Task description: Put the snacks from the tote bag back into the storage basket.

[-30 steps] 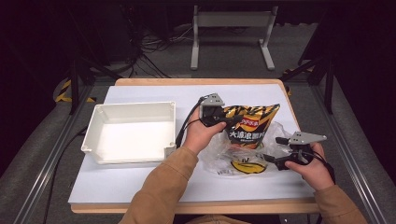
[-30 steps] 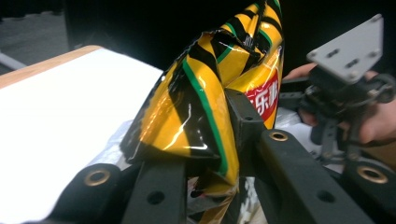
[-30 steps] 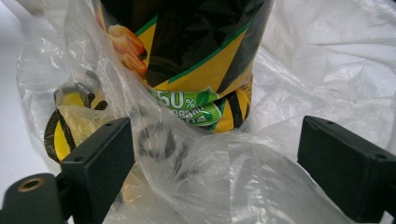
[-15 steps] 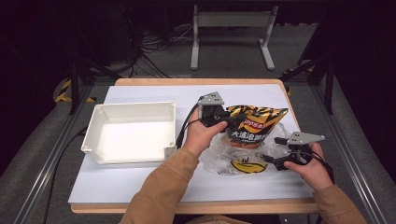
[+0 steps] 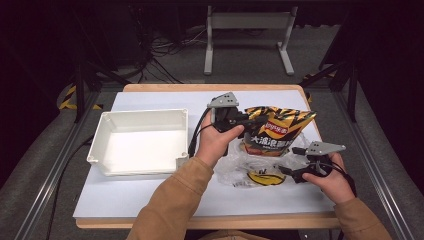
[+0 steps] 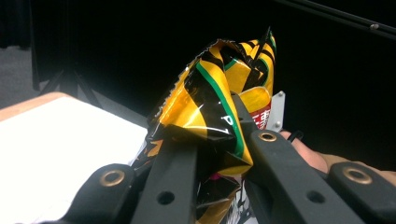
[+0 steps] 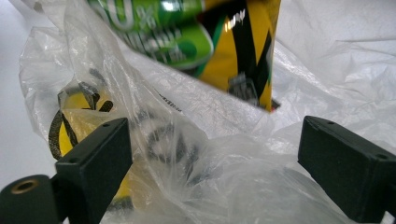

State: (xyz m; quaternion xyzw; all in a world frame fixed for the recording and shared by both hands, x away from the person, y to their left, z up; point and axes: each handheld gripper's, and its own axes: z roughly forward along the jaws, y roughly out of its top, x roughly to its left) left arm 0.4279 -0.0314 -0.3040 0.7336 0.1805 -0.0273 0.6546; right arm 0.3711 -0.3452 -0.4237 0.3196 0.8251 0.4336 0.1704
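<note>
A yellow, black and green crisp bag (image 5: 277, 131) hangs tilted above the table's right half, its lower end inside a crumpled clear plastic bag (image 5: 245, 172). My left gripper (image 5: 252, 120) is shut on the crisp bag's top left corner. In the left gripper view both black jaws pinch the crinkled foil of the crisp bag (image 6: 219, 107). My right gripper (image 5: 286, 170) sits low at the plastic bag's right edge. Its jaws stand wide apart in the right gripper view, with loose folds of the plastic bag (image 7: 187, 140) between them and the crisp bag (image 7: 224, 42) above.
A deep white tray (image 5: 145, 114) stands on the left half of the white sheet (image 5: 125, 200) that covers the table. Dark floor, cables and a metal stand (image 5: 247, 22) lie beyond the far edge. Black frame rails run along both sides.
My left gripper has risen a little with the crisp bag, drawing it further up out of the plastic bag. The right hand has stayed where it was.
</note>
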